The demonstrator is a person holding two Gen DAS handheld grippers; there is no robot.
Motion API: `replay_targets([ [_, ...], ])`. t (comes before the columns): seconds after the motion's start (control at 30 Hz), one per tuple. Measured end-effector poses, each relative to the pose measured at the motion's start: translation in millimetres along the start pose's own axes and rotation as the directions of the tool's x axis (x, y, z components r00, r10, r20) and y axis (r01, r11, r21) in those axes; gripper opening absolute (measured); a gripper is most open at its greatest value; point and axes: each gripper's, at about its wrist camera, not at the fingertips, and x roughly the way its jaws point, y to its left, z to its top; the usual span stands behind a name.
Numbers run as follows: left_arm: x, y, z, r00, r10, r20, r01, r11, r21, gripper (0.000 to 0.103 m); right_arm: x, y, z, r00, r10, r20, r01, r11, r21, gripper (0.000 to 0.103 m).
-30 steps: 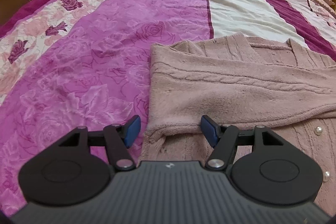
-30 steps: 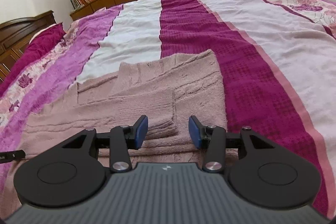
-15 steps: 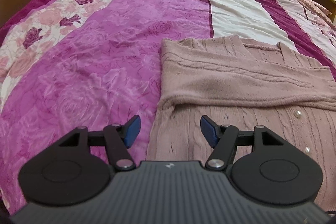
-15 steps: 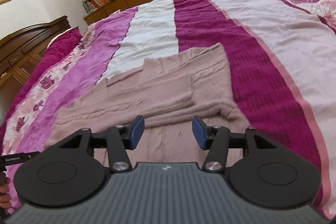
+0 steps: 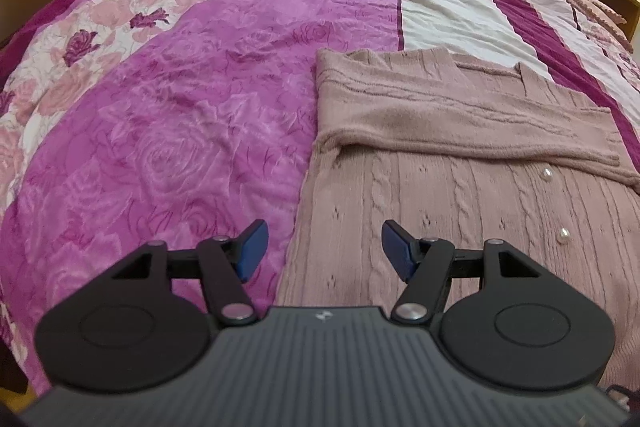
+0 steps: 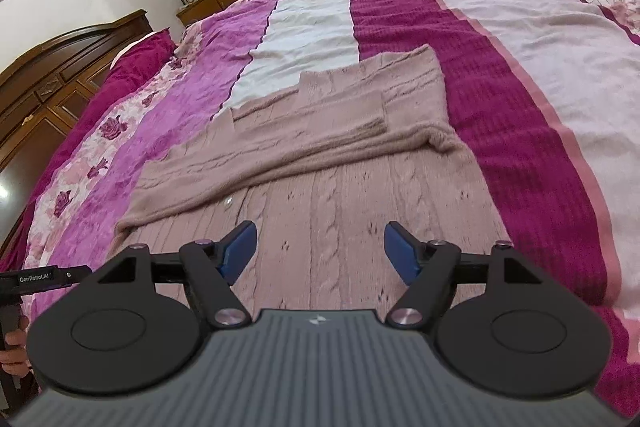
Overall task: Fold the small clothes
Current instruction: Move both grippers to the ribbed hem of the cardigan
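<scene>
Both tools tilt down over a pink cable-knit cardigan [image 5: 460, 155] lying flat on the bed [image 5: 180, 115], sleeves folded across. The left tool [image 5: 324, 247] gapes empty at its left edge. The right tool [image 6: 320, 251], just widening, holds nothing; its view alone shows the person's left hand [image 6: 14, 351].

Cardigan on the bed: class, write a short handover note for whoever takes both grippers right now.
Left gripper: open, empty, over the cardigan's left edge.
Right gripper: jaws have just been opening, nothing between them, above the cardigan's lower body.
Cardigan: flat on the bedspread, front up, pearl buttons showing.
Done: both sleeves lie folded across the chest.
Left: probably fold the bottom hem up toward the collar, then smooth it.
</scene>
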Motion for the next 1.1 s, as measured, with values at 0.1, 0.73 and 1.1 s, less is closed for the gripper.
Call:
replay_targets([
  [0.1,-5.8,2.3,-5.7,1.0,-0.008,-0.012,0.008,1.0,-0.006,0.065,-5.8,-0.3,-4.5,1.0,-0.002,-0.011,0.002,1.0,-0.006,0.077],
  [0.73,-25.5,11.1,-44.2,0.996,-0.029,-0.087,0.027,0.999,-0.025,0.065,-43.2,-14.6,-29.8,0.994,-0.031,-0.103,0.025,0.998,-0.056,0.077],
  [1.1,-28.4,17.4,-57.5,0.994,-0.022,-0.107,0.02,1.0,-0.015,0.065,-64.1,-39.6,-35.2,0.989,-0.089,-0.115,0.082,0.994,-0.068,0.077],
])
